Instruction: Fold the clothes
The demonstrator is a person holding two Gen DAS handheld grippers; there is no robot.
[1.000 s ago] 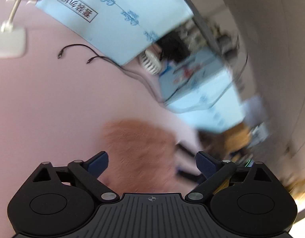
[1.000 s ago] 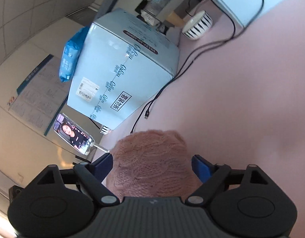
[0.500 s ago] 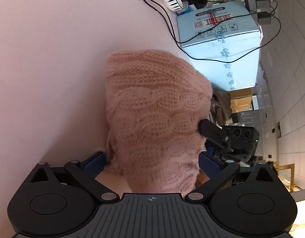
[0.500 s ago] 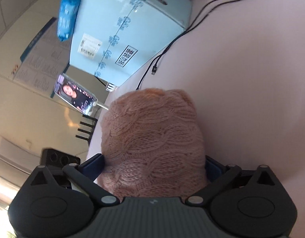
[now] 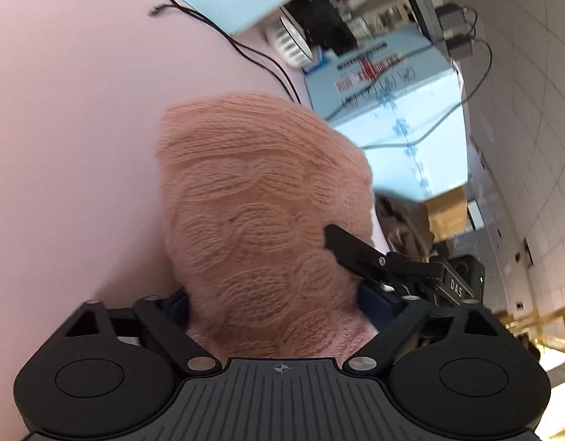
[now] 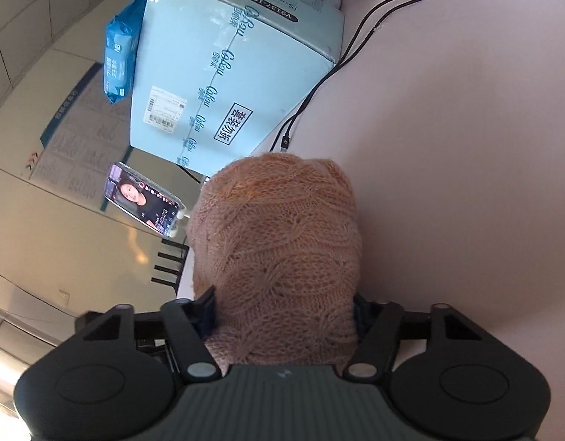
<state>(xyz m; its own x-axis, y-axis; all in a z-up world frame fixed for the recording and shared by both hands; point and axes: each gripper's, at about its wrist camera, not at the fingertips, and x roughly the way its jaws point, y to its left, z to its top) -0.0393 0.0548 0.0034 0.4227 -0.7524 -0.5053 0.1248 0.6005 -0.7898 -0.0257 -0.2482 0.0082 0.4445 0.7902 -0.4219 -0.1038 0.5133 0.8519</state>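
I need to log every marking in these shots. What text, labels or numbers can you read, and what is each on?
"套装勿拆": boxed stamp on the light blue carton.
"V9137-10-10KW": dark strip near that carton's top edge.
"DAS": on the right tongs' body.
Repeated script logo along the carton's tape: too stylised to read surely.
Shipping label, blue packet, phone screen, wall chart: too small.

Looks like a makeshift work/storage room, not a home. Pale pink surface (image 6: 466, 147) ringed by light-blue shipping cartons (image 6: 227, 66) with barcode labels and tape, loose charging cables (image 6: 319, 84), a phone (image 6: 143, 198) on a stand showing video, power adapters (image 5: 455, 36) hanging on a pole, tiled walls (image 5: 521, 110), a printed chart (image 6: 73, 136) on the wall.
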